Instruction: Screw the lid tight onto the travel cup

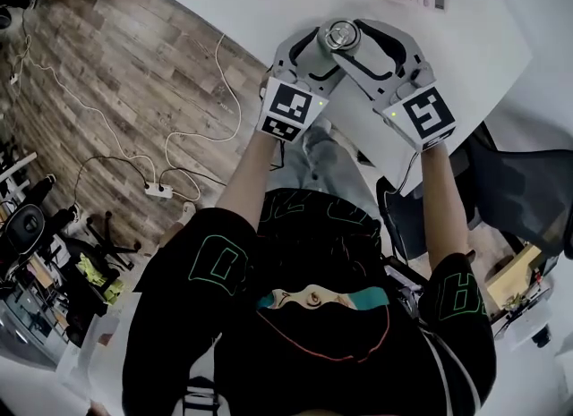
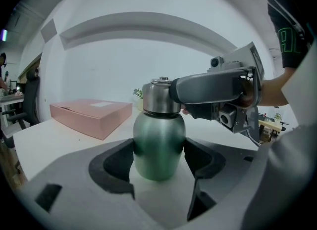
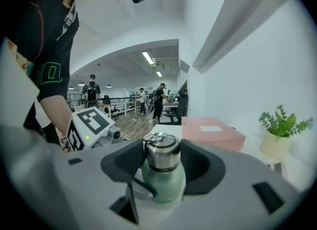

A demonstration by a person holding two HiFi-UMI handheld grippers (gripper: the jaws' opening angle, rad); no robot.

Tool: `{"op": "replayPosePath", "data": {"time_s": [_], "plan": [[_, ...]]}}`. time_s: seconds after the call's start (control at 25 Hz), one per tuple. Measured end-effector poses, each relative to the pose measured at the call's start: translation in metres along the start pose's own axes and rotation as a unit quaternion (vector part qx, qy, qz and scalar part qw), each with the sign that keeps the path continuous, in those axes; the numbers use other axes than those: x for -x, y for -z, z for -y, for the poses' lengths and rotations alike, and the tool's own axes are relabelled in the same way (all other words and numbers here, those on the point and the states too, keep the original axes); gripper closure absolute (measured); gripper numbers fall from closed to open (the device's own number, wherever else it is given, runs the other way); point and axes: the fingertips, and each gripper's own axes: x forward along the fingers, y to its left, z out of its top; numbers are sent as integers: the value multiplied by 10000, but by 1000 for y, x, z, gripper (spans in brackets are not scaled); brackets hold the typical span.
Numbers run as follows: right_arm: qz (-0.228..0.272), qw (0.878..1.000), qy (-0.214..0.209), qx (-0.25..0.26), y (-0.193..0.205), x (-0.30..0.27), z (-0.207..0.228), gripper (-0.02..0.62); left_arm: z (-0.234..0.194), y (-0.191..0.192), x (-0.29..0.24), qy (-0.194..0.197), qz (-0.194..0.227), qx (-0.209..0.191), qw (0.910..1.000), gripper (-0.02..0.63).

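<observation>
Left gripper view: left gripper clamps the cup on its smooth, rigid body; right gripper grips the steel lid, probably slippery.

The left gripper and right gripper are light grey moulded plastic tongs. Each has two broad curved jaws lined with matt black rubber pads. At the rear of each tong sits a white cube with black square markers, and a small green light glows at its corner. Behind the tongs, the person wears a black short-sleeved shirt with green outlined numerals on the sleeves and thin orange-red piping.
</observation>
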Motion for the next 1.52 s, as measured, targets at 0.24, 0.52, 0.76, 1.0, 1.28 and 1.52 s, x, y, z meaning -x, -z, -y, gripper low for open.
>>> {"op": "replayPosePath", "data": {"time_s": [0.24,0.52,0.76,1.0,1.28,1.52], "plan": [[486,9911,1155,-447,3,-1,5,357,-2,4,-1,-50,-26,-19,10000,275],[541,9869,1460,-415,1,-1,5,349,-1,3,0,-104,-91,-38,9999,275],[537,9975,432,-151,-11,1,-1,302,0,4,0,-91,-155,-28,9998,275],[247,9966,-773,171,-10,2,-3,288,0,4,-1,-17,-226,-36,9997,275],[-61,9823,-1851,264,-6,1,-11,290,3,5,-1,55,-264,-54,9996,275],[-199,9760,-2141,343,-2,0,-5,353,6,4,-2,67,-284,-48,9996,275]]}}
